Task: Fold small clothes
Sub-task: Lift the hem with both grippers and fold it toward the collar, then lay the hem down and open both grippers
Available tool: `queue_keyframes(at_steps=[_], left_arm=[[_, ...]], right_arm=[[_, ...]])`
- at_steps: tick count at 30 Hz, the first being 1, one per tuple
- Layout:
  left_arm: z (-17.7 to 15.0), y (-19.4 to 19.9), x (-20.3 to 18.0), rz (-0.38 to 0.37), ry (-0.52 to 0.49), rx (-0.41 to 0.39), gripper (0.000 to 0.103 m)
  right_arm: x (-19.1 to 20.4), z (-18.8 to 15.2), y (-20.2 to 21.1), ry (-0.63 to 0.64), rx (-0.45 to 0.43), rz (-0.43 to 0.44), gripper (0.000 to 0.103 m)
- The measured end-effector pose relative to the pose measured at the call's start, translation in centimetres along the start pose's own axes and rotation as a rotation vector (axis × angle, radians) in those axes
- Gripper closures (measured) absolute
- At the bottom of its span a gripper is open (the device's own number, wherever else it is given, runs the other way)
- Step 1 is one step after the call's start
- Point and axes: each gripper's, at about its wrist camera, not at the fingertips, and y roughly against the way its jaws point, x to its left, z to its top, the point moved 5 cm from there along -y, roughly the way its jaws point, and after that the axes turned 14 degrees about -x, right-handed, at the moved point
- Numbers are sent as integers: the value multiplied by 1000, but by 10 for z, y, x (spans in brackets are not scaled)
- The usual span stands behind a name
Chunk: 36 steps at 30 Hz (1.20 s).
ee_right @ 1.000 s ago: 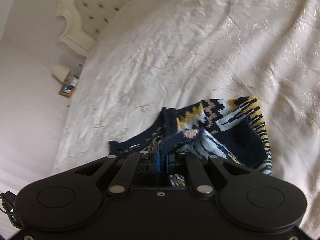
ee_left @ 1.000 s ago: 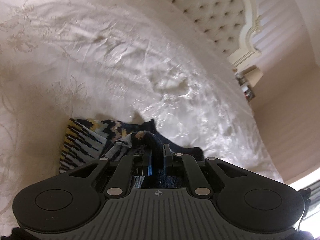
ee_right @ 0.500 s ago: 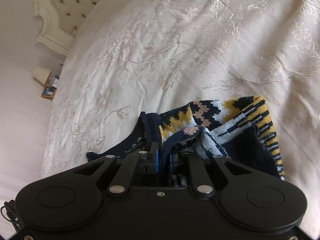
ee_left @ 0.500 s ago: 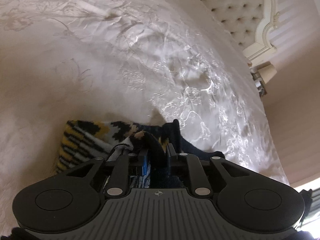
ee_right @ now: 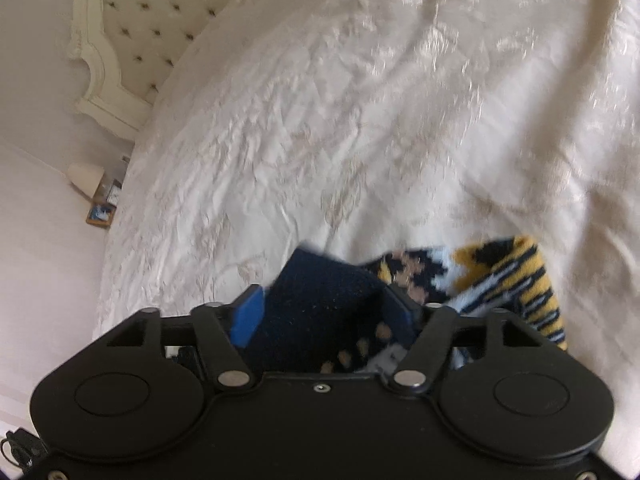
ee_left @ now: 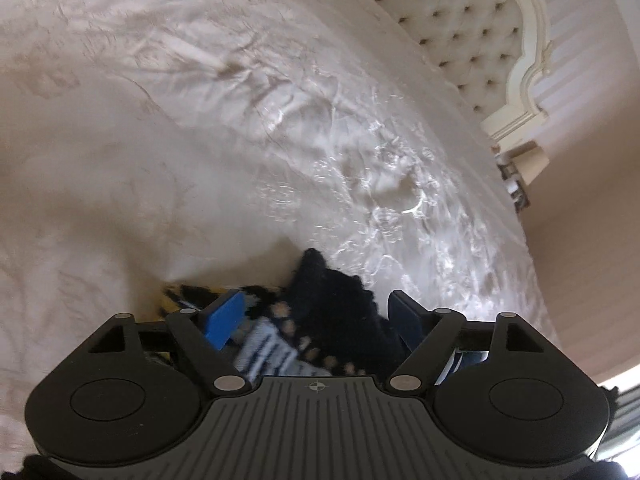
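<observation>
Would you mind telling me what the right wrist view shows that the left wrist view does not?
Only the right wrist view shows the right gripper, open over the sweater's navy part, its yellow-striped edge plain, and a lamp at the bedside. Only the left wrist view shows the left gripper, also open, with a dark knit point sticking up between its fingers. Both show the sweater, the bedspread and the tufted headboard.

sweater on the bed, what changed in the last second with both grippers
Both grippers let go. The left gripper and the right gripper, each pinched shut on a fold of the patterned knit sweater a second ago, now have their jaws spread wide with the navy fabric loose between them. The sweater stays bunched on the cream bedspread, in about the same spot.
</observation>
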Motion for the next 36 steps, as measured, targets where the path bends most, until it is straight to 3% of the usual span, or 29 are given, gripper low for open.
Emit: queue_keyframes(at_steps=[7, 14, 21, 27, 36], left_arm=[[-15, 26, -4, -11, -136, 63, 24], [-53, 60, -3, -15, -251, 166, 24], [-80, 85, 14, 8, -255, 219, 24], [-98, 90, 21, -21, -255, 270, 24], [-109, 82, 12, -72, -346, 283, 24]], right_arm=[[-5, 14, 23, 24, -49, -10, 27], [-16, -12, 59, 150, 14, -44, 27], [-27, -47, 101, 242, 43, -94, 27], [-33, -77, 126, 384, 96, -142, 27], [-42, -84, 133, 432, 131, -126, 27]])
